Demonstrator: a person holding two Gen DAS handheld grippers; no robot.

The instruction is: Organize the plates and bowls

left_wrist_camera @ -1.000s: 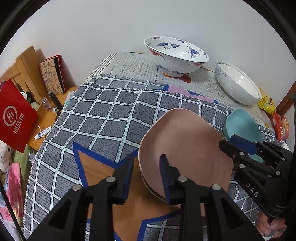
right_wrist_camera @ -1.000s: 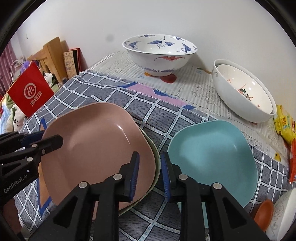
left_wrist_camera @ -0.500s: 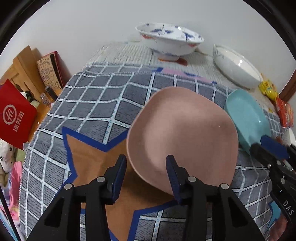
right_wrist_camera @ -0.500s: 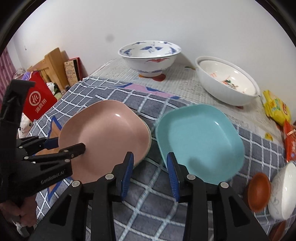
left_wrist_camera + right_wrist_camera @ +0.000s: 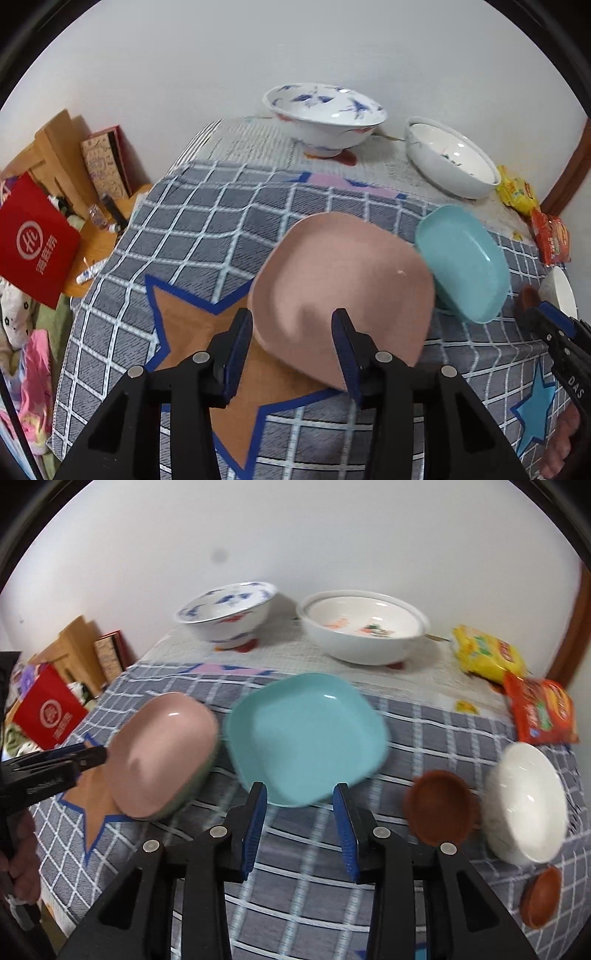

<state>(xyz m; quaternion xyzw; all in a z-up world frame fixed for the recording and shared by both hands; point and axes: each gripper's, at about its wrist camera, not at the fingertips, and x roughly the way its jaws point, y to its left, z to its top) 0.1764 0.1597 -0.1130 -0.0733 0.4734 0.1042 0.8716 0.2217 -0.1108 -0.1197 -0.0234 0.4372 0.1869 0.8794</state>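
mostly checked tablecloth (image 5: 207, 236), white wall (image 5: 295, 55), red bag (image 5: 33, 236)

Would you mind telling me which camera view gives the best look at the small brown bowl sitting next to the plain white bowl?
The right wrist view shows the small brown bowl best: its whole rim and inside are visible beside the plain white bowl. The left wrist view catches only a dark sliver of it near the frame's edge.

A plain white wall (image 5: 258, 55) closes the far side of the room, evenly lit. At the left, wooden furniture (image 5: 55, 147) stands against it, with a red paper bag (image 5: 35, 240) nearer. At the far right runs a brown wooden door frame (image 5: 569, 627).
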